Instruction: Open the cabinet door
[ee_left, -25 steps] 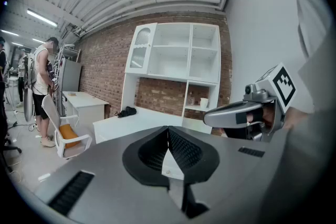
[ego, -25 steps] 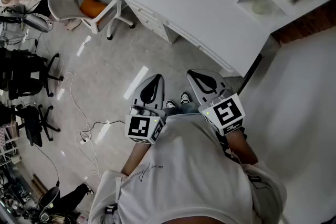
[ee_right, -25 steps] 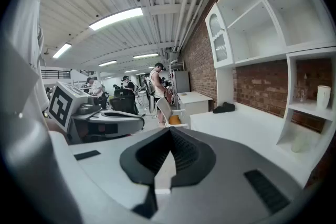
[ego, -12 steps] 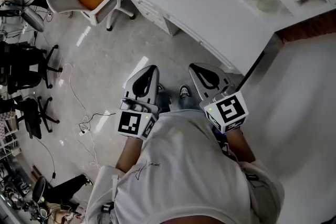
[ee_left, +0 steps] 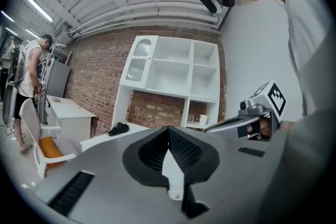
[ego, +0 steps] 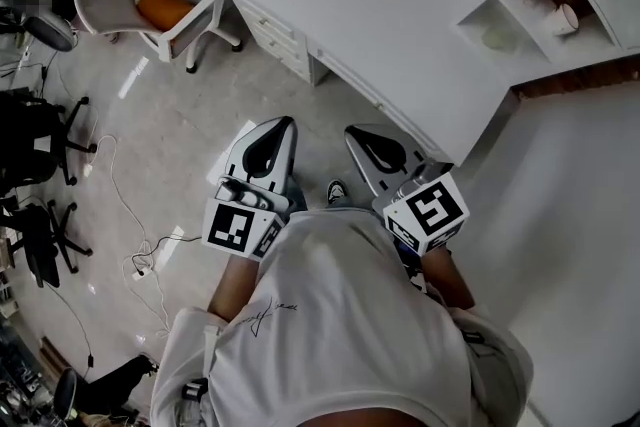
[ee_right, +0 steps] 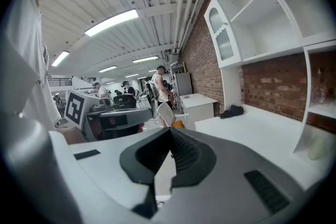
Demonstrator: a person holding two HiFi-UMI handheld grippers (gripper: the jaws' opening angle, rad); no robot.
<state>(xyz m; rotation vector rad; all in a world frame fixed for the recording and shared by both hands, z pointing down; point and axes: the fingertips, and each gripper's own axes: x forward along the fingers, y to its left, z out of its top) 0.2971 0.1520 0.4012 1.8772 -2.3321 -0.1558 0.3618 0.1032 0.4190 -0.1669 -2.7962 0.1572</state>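
Left gripper (ego: 284,125), right gripper (ego: 352,131) drifted left | both closed, empty

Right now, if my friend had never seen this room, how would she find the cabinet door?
Find the brick wall and the tall white shelf unit against it, above the white desk. Facing it, look at the top left corner: the cabinet door is there, the only closed part, with an arched window; its neighbours are open cubbies.
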